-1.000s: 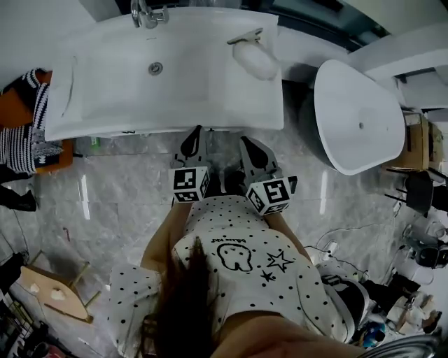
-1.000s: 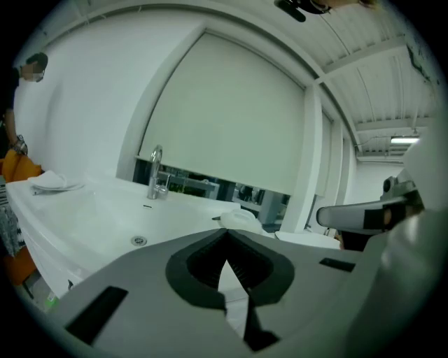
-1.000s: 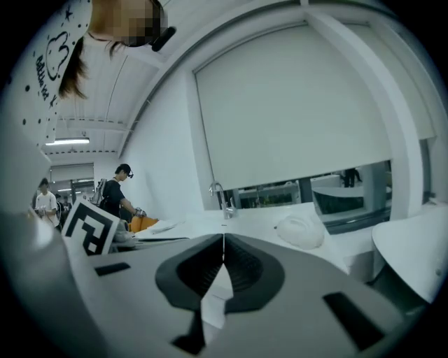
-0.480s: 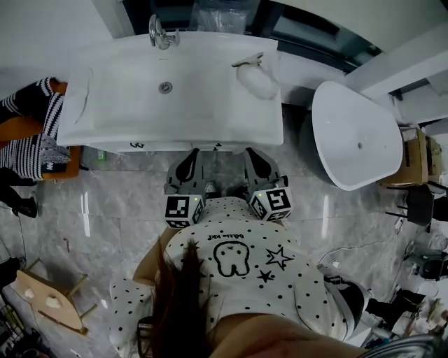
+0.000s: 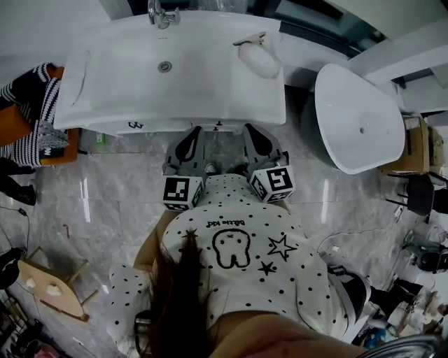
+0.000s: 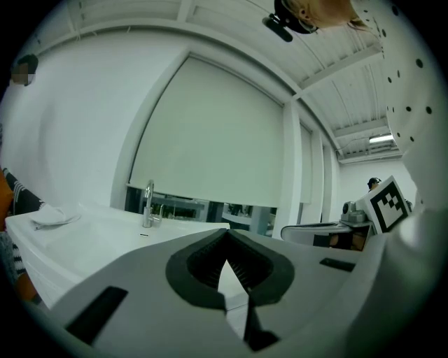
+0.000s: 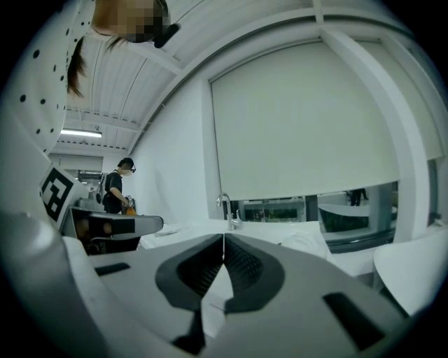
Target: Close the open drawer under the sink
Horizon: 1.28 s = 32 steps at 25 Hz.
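A white sink with a chrome faucet fills the top of the head view. Beneath its front edge I see no drawer sticking out; the cabinet below is hidden by the basin. My left gripper and right gripper are side by side just in front of that edge, pointing at it. In the left gripper view the left gripper is shut with nothing between its tips. The right gripper is likewise shut and empty. Both gripper views look over the sink top toward the faucet.
A white bathtub stands to the right of the sink. An orange stool with striped cloth is at the left, a wooden stool at lower left. A folded white cloth lies on the sink. A person stands in the background.
Both grippers have risen in front of the sink's edge, the left one more. Their jaws stay shut and empty throughout.
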### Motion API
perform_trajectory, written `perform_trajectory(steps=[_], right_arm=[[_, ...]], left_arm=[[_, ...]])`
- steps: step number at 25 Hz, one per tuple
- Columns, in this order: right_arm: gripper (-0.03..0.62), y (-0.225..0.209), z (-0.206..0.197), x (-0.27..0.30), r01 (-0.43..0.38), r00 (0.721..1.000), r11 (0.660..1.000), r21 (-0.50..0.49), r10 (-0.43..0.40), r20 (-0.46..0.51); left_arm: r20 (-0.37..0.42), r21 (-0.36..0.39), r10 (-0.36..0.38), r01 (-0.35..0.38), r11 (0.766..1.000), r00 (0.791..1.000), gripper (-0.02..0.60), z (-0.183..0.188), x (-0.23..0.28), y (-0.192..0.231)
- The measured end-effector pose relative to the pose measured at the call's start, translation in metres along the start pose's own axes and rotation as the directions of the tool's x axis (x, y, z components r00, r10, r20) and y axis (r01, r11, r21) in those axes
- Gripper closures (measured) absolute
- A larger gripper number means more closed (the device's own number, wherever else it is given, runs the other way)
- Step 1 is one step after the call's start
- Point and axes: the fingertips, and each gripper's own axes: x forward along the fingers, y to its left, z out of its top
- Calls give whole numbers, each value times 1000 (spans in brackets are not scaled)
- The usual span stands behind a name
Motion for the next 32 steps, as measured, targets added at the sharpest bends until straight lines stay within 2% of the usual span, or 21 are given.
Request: perform_trajectory(steps=[5, 12, 17, 26, 32], right_arm=[[580, 9, -5, -7, -23, 1000, 1000, -9, 23, -19], [580, 3, -12, -15, -30, 999, 1000, 9, 31, -35], [580, -4, -16, -26, -40, 998, 999, 18, 41, -47], [580, -41, -13, -53, -25, 999, 999, 34, 26, -45], [580, -56, -13, -67, -16, 999, 999, 35, 17, -39]], left_arm=[[3, -14, 48, -48, 999, 999, 577, -2, -14, 1], [-46, -48, 51, -54, 997, 998, 577, -16, -12, -6], [-49, -96, 52, -57, 994, 997, 577, -21, -8, -16], [-61, -35, 9, -11, 999, 998, 577, -23, 10, -66], [-64, -60, 15, -19, 998, 998, 577, -25, 14, -83]])
